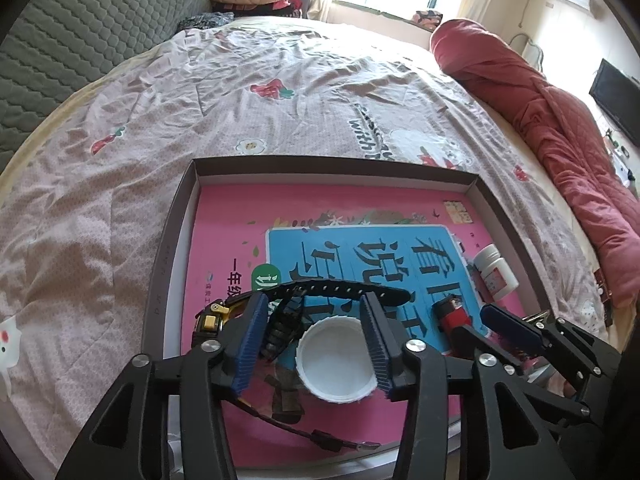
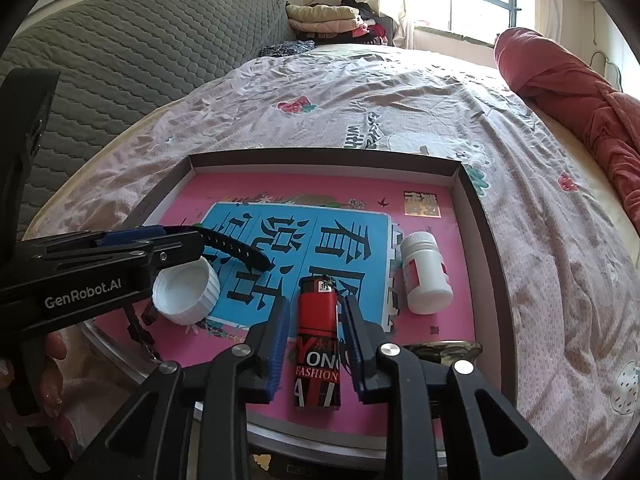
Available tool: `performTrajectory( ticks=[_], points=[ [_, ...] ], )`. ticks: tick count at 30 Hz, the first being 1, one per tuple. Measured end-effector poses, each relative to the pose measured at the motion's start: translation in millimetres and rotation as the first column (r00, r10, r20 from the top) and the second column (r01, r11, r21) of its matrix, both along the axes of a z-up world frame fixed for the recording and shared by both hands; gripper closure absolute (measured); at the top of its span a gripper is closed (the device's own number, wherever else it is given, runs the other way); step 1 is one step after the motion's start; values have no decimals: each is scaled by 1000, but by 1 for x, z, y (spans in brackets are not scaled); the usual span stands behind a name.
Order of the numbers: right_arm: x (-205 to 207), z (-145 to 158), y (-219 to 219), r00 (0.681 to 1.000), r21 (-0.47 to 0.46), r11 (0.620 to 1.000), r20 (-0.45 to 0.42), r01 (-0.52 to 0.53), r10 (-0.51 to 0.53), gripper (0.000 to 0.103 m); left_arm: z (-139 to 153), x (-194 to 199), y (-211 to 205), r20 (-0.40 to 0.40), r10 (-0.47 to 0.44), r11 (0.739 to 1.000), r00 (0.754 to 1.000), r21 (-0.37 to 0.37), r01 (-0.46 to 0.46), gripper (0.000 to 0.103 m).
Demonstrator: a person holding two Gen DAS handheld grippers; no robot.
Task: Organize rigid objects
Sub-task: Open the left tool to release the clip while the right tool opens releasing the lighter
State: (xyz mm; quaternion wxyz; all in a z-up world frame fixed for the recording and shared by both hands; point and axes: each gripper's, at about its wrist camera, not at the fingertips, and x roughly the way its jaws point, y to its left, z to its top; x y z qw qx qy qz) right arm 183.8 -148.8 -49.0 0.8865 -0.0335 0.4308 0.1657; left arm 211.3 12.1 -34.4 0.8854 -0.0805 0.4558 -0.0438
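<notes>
**Sorting small items in the shallow box on the bed**

Holding both grippers low over the shallow box (image 1: 172, 224), you worked above a pink workbook (image 2: 248, 208) that lined its floor. The box sat on a bed covered with a pale floral sheet (image 1: 200, 92), with a red quilt (image 1: 560, 120) bundled along the right side.

Your left gripper (image 1: 316, 336) stood part open. A white cap (image 1: 336, 364) lay open side up between its blue pads (image 1: 250, 344). The right pad met the cap's rim or came very close; the left pad stood clear of it, so nothing was clamped. A black watch (image 1: 224, 316) with a gold-trimmed case lay just beyond and to the left of the cap, its strap arching across past the fingertips.

Your right gripper (image 2: 314, 340) had its jaws narrowly apart, one on each side of a red lighter (image 2: 318, 336) that lay lengthwise on the workbook. Its printed body ran back between the fingers (image 2: 276, 344). Slim gaps showed on both sides, so the pads were not squeezing it.

A white pill bottle (image 2: 426, 276) lay on its side to the right of the lighter, near the box's right wall, apart from both grippers. In the right wrist view, your fingers (image 2: 52, 372) showed at the lower left behind the left gripper's handle.
</notes>
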Motion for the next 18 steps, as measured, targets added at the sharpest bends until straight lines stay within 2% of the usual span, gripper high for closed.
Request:
performTrajectory(
  ticks=[2, 7, 11, 18],
  points=[
    [1, 2, 0, 1000, 5, 1000, 5, 2, -2, 69, 1, 0, 0, 1, -1, 1000, 1000, 3, 1, 52],
    [2, 4, -1, 1000, 10, 1000, 14, 9, -9, 68, 2, 0, 0, 3, -1, 1000, 1000, 5, 1, 52],
    [2, 7, -2, 1000, 18, 1000, 26, 8, -9, 67, 7, -3, -1, 16, -8, 1000, 1000, 3, 8, 44],
    [0, 15, -3, 999, 36, 999, 54, 7, -9, 62, 22, -11, 2, 60, 3, 1000, 998, -1, -3, 39]
  ],
)
